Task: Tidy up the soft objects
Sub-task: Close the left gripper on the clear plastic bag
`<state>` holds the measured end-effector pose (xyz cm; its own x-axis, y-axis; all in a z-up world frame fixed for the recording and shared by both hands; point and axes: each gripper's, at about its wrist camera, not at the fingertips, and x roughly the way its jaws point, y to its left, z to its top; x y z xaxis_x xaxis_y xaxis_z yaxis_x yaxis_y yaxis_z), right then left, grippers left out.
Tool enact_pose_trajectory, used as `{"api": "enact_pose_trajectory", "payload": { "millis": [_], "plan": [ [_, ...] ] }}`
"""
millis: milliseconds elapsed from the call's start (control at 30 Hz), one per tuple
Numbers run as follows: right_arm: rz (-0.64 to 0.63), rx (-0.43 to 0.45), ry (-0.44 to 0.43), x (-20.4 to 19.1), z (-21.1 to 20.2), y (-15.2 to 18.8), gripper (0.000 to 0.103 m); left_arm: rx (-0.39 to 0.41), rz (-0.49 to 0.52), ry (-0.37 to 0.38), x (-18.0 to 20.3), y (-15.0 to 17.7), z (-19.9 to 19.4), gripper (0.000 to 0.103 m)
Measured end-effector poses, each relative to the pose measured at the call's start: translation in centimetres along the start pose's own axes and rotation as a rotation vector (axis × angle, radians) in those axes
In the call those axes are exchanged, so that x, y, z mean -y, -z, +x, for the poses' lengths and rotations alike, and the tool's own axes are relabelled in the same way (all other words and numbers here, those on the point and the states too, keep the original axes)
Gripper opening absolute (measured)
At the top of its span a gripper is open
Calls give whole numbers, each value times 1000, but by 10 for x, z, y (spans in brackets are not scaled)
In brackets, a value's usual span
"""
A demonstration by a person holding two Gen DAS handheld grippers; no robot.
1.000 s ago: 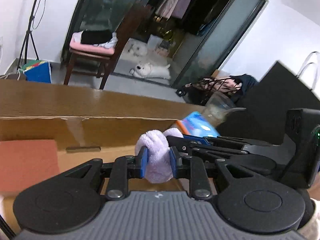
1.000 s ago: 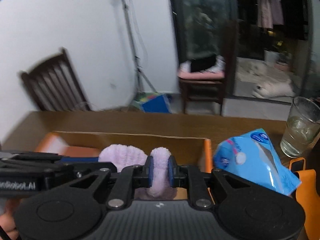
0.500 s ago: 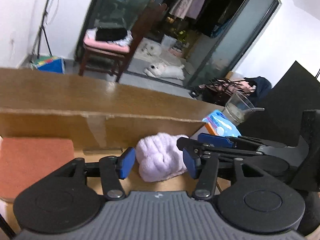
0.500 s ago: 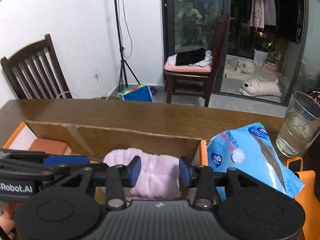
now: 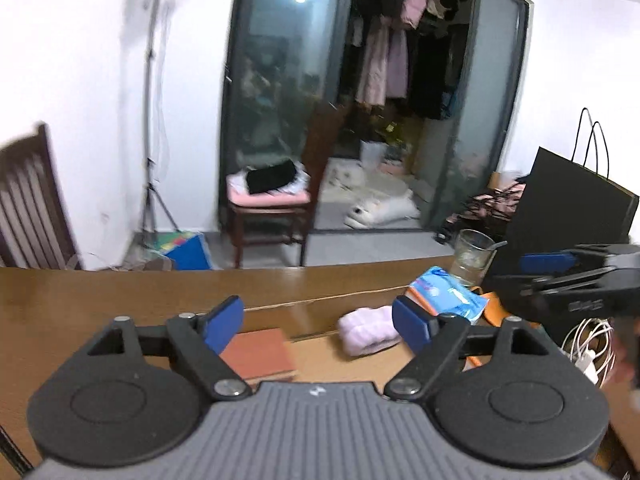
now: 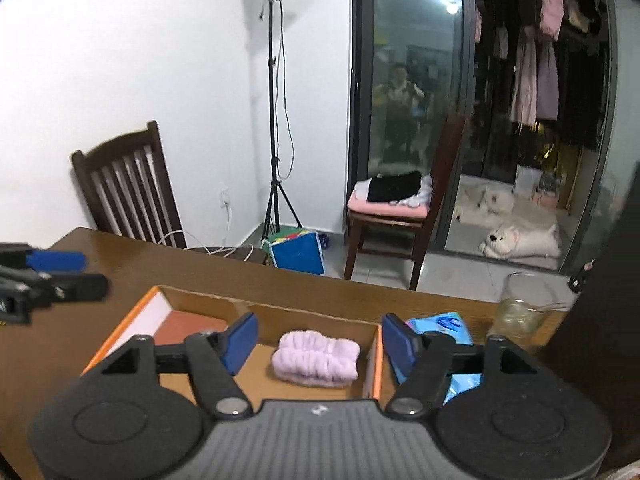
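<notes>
A folded lilac fluffy cloth (image 6: pixel 316 361) lies on the floor of an open cardboard box (image 6: pixel 280 312) with orange outer sides; it also shows in the left wrist view (image 5: pixel 370 330). A rust-red folded cloth (image 5: pixel 258 353) lies at the box's left end, also in the right wrist view (image 6: pixel 188 327). My left gripper (image 5: pixel 318 322) is open and empty, held above the box. My right gripper (image 6: pixel 318 338) is open and empty, above the lilac cloth. Each gripper shows at the edge of the other's view.
A blue tissue pack (image 6: pixel 440 330) lies right of the box, with a drinking glass (image 6: pixel 520 306) behind it. A black paper bag (image 5: pixel 572 208) and white cables (image 5: pixel 588 344) are at the right. The wooden table's (image 6: pixel 140 264) far edge faces chairs and a light stand.
Both grippers let go of the lilac cloth, opened wide and pulled up and back. The cloth now lies flat in the box.
</notes>
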<state>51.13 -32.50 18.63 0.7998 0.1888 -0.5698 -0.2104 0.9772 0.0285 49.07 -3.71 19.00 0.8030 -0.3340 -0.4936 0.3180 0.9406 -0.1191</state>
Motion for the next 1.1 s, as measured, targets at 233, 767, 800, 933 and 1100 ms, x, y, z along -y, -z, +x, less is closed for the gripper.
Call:
{"api": "enact_pose_trajectory", "payload": {
  "millis": [233, 767, 800, 933, 1100],
  "plan": [
    [3, 54, -14, -16, -90, 45, 75, 59, 21, -97, 6, 54, -91, 88],
    [57, 182, -176, -90, -246, 265, 86, 183, 106, -63, 69, 291, -236, 102],
    [65, 187, -165, -94, -253, 280, 87, 184, 106, -69, 74, 301, -239, 102],
    [128, 170, -150, -103, -265, 327, 87, 171, 138, -89, 87, 330, -246, 102],
    [132, 143, -128, -102, -258, 333, 87, 167, 123, -87, 87, 331, -242, 103]
  ]
}}
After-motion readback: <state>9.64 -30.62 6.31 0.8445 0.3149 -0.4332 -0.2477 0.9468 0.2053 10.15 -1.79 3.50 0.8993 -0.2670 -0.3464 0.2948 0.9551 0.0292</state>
